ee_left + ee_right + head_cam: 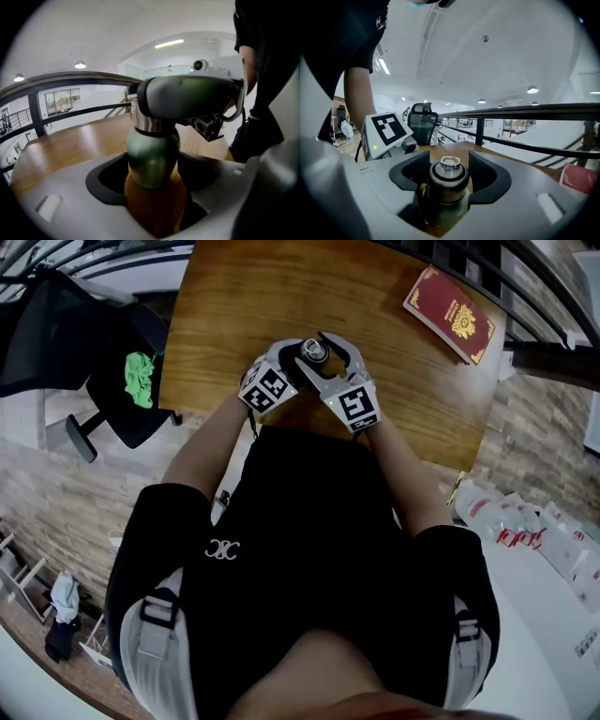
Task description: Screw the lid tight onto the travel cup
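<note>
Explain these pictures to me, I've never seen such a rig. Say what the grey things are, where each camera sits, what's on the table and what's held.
A person holds two hand-held grippers, grey tongs with marker cubes. The head view looks down from a camera on the person's head; each gripper view comes from a camera riding on that gripper. On the wooden table lies a red booklet. The left gripper clamps the body of the green travel cup, and the right gripper closes on its lid.

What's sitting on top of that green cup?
A dark round lid with a small metal knob, gripped by the right tongs. The lid covers the mouth of the green travel cup, so its inside and threads are hidden.
</note>
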The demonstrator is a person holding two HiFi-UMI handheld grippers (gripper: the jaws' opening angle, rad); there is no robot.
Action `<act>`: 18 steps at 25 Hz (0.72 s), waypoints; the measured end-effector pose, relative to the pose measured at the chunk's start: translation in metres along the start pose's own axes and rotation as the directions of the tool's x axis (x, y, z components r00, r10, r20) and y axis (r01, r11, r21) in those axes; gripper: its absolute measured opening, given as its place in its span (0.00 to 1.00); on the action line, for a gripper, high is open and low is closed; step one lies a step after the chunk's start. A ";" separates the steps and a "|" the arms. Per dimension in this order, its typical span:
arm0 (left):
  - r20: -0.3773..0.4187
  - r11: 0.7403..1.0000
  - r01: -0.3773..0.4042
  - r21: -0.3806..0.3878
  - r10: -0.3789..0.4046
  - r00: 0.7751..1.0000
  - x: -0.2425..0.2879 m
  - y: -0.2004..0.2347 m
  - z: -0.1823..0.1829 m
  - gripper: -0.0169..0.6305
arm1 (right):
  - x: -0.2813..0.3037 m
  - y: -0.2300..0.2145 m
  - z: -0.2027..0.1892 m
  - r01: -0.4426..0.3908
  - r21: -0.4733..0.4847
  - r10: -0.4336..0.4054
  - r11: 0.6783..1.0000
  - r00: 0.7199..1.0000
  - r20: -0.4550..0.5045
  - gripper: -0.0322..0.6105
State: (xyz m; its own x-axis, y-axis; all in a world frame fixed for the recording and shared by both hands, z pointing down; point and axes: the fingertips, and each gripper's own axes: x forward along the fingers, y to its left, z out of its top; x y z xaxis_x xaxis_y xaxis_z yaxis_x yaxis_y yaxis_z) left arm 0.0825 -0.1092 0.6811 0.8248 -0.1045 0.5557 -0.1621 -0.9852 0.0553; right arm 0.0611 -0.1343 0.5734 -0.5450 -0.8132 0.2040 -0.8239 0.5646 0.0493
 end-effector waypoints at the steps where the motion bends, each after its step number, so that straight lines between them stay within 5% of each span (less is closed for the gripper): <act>1: -0.001 1.000 0.000 -0.002 0.000 1.000 0.000 0.000 0.000 0.62 | 0.000 -0.001 0.000 0.028 0.008 -0.028 1.000 1.000 0.008 0.45; 7: 0.010 1.000 -0.006 -0.009 0.006 1.000 -0.001 0.002 -0.001 0.62 | 0.001 -0.004 0.000 0.136 0.025 -0.136 0.990 0.990 0.023 0.45; 18: -0.042 0.998 -0.012 -0.064 0.010 0.999 0.002 -0.001 -0.004 0.62 | -0.006 -0.003 -0.003 0.023 0.098 -0.018 0.995 0.999 -0.049 0.45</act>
State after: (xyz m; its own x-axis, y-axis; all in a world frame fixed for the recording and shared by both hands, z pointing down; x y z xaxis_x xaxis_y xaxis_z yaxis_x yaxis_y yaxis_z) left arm 0.0819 -0.1079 0.6852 0.7997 -0.1083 0.5905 -0.2064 -0.9732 0.1010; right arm 0.0673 -0.1307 0.5753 -0.5217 -0.8155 0.2507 -0.8475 0.5292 -0.0422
